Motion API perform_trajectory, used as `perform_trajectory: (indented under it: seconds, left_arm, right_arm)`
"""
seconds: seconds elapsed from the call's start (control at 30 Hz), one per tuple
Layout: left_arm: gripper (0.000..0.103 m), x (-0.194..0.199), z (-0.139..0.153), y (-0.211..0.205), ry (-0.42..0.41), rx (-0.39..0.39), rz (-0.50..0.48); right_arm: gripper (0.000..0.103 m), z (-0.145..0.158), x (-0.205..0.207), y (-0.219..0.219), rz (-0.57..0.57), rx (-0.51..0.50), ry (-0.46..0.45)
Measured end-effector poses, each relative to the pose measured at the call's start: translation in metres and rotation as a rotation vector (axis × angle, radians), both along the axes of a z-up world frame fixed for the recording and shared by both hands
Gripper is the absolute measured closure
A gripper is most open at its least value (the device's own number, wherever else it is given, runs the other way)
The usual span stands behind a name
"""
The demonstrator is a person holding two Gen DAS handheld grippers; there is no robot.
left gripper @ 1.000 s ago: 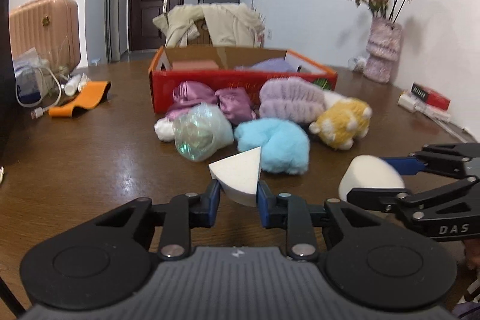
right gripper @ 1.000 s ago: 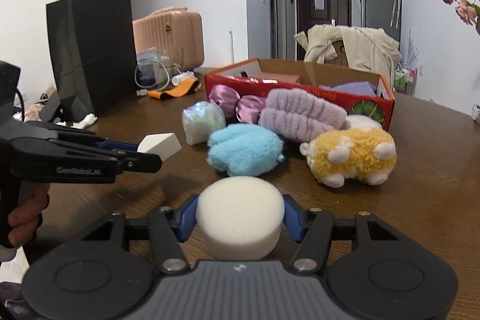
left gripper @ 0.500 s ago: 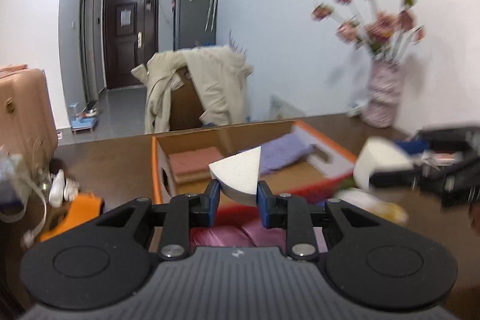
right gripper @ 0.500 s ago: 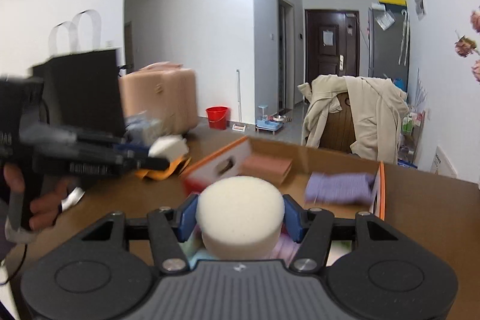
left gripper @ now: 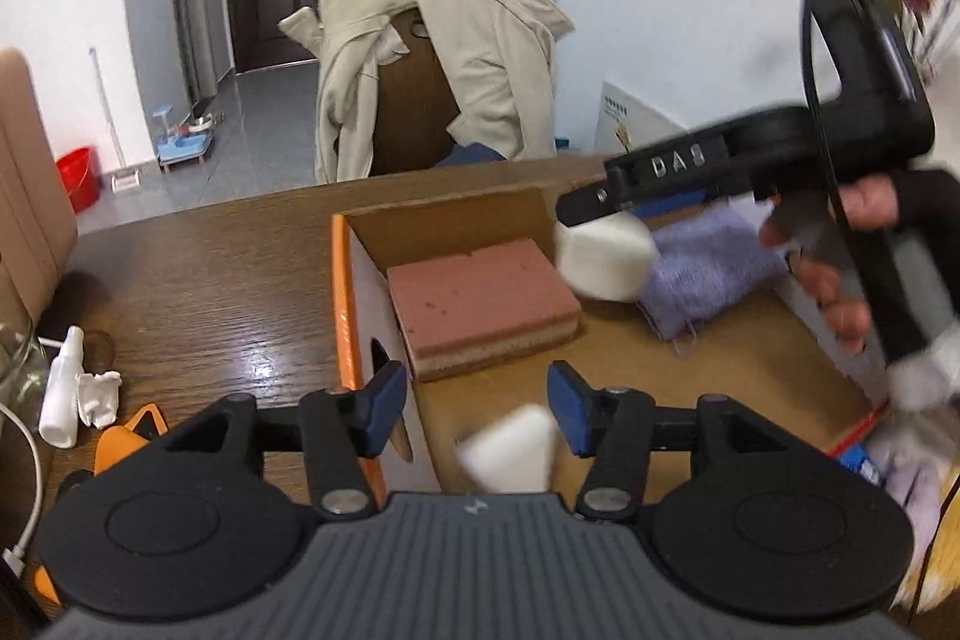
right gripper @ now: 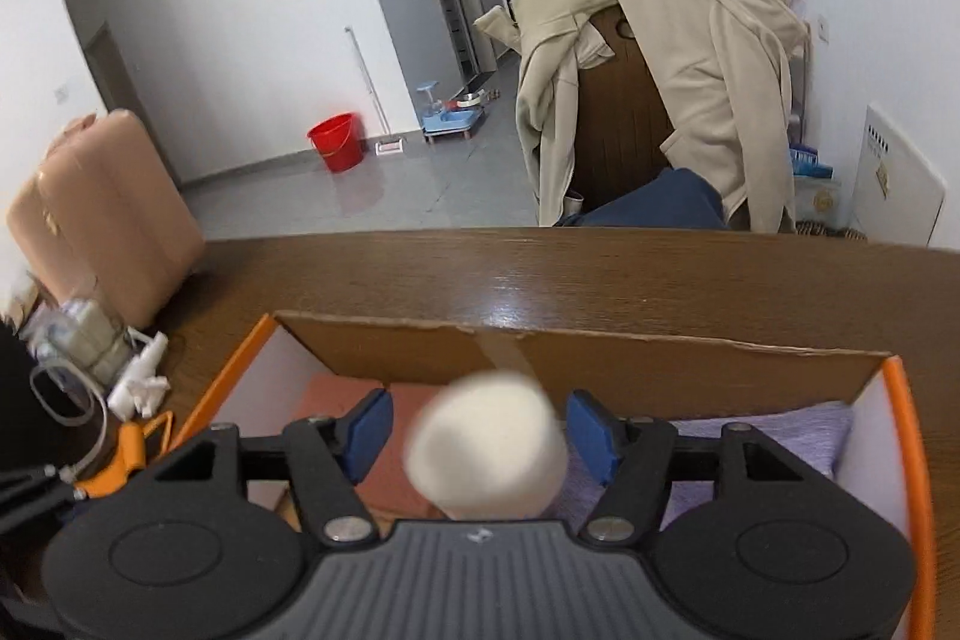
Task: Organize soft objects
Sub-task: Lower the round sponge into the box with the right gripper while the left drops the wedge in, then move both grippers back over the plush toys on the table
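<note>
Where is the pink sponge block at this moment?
In the left wrist view the pink sponge block lies inside the cardboard box, at its left end, with the purple cloth to its right.

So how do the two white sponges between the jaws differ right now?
The wedge sponge is flat-sided with a pointed corner; the round sponge is a thick cylinder. The wedge sits low between the opening left gripper jaws, the round one higher between the opening right gripper jaws. Both are white, touched by neither pad, above the cardboard box.
</note>
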State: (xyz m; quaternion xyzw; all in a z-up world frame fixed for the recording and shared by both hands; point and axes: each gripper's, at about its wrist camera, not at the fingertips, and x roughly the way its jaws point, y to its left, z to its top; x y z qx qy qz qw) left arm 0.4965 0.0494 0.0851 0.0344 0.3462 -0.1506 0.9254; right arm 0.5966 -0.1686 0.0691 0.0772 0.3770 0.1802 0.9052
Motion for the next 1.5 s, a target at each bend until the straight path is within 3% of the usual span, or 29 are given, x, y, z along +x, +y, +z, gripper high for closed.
perform_trajectory:
  seconds: [0.17, 0.37, 0.5, 0.67, 0.87, 1.03, 1.27, 1.37, 1.5]
  left_arm:
    - [0.049, 0.001, 0.013, 0.010, 0.000, -0.042, 0.056]
    - [0.042, -0.029, 0.056, 0.014, -0.055, -0.063, 0.078]
    - [0.036, -0.066, 0.089, 0.012, -0.108, -0.067, 0.083]
    - [0.028, -0.119, 0.126, 0.010, -0.168, -0.071, 0.085]
    - [0.023, -0.177, 0.149, 0.004, -0.227, -0.073, 0.087]
    - [0.019, -0.238, 0.135, 0.004, -0.279, -0.114, 0.092]
    - [0.006, -0.332, 0.075, -0.010, -0.358, -0.084, 0.101]
    - [0.003, -0.359, 0.048, -0.018, -0.355, -0.048, 0.078]
    - [0.003, -0.369, 0.020, -0.027, -0.251, -0.076, 0.041]
  right_arm:
    - [0.037, 0.011, -0.011, -0.006, 0.008, -0.005, -0.021]
    - [0.033, 0.057, -0.051, -0.031, 0.018, -0.033, -0.085]
    - [0.026, 0.096, -0.096, -0.051, 0.022, -0.058, -0.156]
    - [0.024, 0.133, -0.163, -0.079, 0.027, -0.074, -0.227]
    - [0.021, 0.150, -0.240, -0.100, 0.040, -0.113, -0.300]
    - [0.017, 0.134, -0.308, -0.107, 0.064, -0.079, -0.359]
    - [0.014, 0.068, -0.406, -0.101, 0.086, -0.098, -0.441]
    - [0.012, 0.036, -0.436, -0.099, 0.067, -0.096, -0.448]
    - [0.012, 0.000, -0.461, -0.107, 0.047, -0.054, -0.383]
